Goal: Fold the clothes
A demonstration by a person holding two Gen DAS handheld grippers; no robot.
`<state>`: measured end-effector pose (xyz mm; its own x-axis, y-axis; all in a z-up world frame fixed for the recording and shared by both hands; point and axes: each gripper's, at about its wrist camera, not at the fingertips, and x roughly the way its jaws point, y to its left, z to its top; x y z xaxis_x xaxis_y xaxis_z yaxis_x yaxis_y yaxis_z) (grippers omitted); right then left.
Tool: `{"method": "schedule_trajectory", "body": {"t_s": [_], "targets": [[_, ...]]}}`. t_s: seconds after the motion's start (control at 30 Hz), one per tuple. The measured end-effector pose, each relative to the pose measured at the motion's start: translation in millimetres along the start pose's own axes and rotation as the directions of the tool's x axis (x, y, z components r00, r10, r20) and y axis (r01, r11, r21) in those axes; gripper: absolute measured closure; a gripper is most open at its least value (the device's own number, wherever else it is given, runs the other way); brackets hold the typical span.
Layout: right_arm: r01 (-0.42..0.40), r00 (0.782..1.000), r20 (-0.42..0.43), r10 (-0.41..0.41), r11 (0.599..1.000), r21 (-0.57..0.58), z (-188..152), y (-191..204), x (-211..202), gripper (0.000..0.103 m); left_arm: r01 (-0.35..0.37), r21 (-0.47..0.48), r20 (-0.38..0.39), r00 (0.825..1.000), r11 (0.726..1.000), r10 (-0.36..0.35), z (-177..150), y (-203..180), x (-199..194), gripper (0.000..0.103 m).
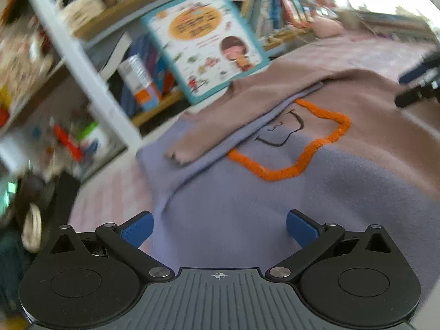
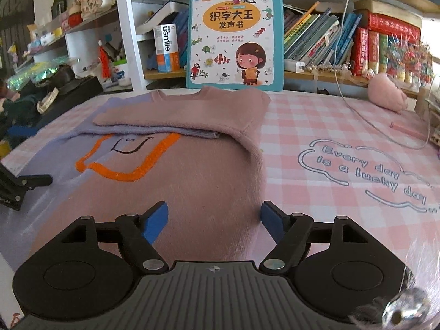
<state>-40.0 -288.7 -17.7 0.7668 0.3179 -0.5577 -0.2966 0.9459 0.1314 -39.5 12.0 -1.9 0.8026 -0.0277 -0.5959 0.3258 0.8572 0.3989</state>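
**Both hand-held grippers spread above a half-folded sweater**

The left hand-held gripper (image 1: 219,229) hangs with its blue fingertips (image 1: 137,229) spread wide, pinching nothing. Directly ahead of it and below lies the lilac side of the sweater (image 1: 233,206), flat on the bench (image 1: 115,192). Further ahead sits the orange outline (image 1: 302,159) stitched on the chest, and beyond that a sleeve (image 1: 220,126) is folded across the body. This view is blurred towards the shelves.

The right hand-held gripper (image 2: 214,221) is likewise spread, empty, its pads (image 2: 155,222) apart over the pinkish-brown side of the sweater (image 2: 206,181). The garment's right edge runs just ahead of its right finger. To the right of that gripper the pink checked cloth (image 2: 316,126) of the bench lies bare, printed with lettering (image 2: 365,170). Far ahead, past the collar, a children's book (image 2: 235,37) stands upright against the bookshelf (image 2: 330,75). The left hand-held gripper's black tip shows at the left edge.
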Motion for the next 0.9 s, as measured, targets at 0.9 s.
{"method": "schedule_trajectory", "body": {"t_s": [0.9], "targets": [[-0.148, 0.989, 0.042, 0.142, 0.971, 0.188, -3, -30, -9, 0.011, 0.046, -0.569, 0.010, 0.999, 0.821, -0.049, -67, 40, -96, 0.002]]}}
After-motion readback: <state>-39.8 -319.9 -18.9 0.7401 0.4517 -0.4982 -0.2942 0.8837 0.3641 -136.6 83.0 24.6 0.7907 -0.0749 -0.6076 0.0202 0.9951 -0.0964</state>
